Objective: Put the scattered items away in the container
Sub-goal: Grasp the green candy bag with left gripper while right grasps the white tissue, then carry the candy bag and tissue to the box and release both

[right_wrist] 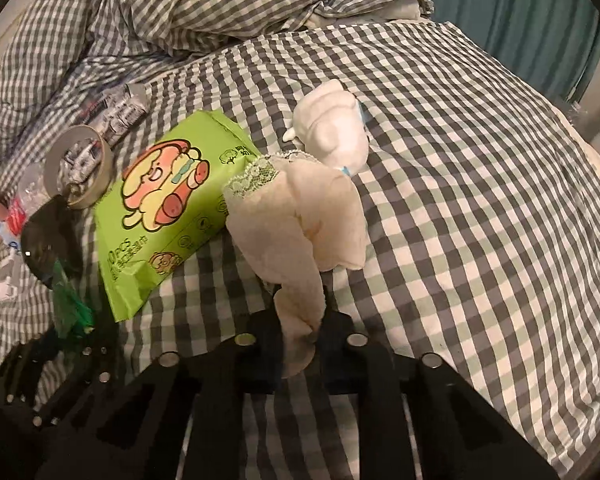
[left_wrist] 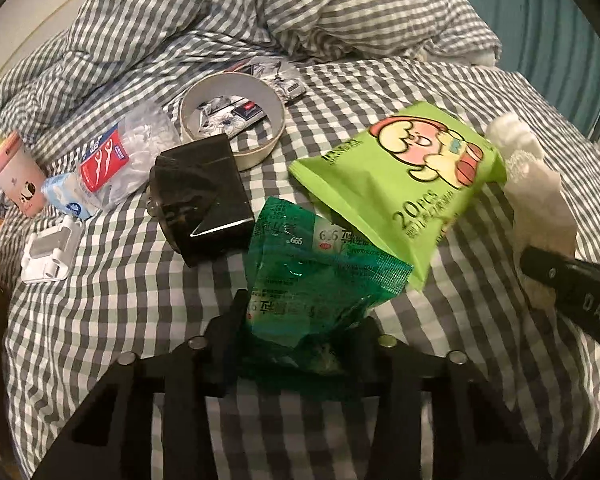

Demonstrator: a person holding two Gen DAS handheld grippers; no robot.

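My left gripper (left_wrist: 300,320) is shut on a dark green plastic packet (left_wrist: 312,280), held just above the checked bedspread. My right gripper (right_wrist: 300,320) is shut on a cream plush toy with lace trim (right_wrist: 300,216); the toy also shows at the right of the left wrist view (left_wrist: 532,184). A light green wipes pack (left_wrist: 404,184) lies between both grippers, its edge over the green packet; it also shows in the right wrist view (right_wrist: 160,208). A round cardboard container (left_wrist: 232,120) stands beyond, with printed packets inside.
A black box (left_wrist: 200,196), a clear floss-pick bag (left_wrist: 124,156), a small blue pack (left_wrist: 66,196), a pink cup (left_wrist: 16,176) and a white holder (left_wrist: 48,252) lie at the left. A rumpled checked duvet (left_wrist: 180,12) is piled behind. A teal curtain (right_wrist: 540,12) hangs at the right.
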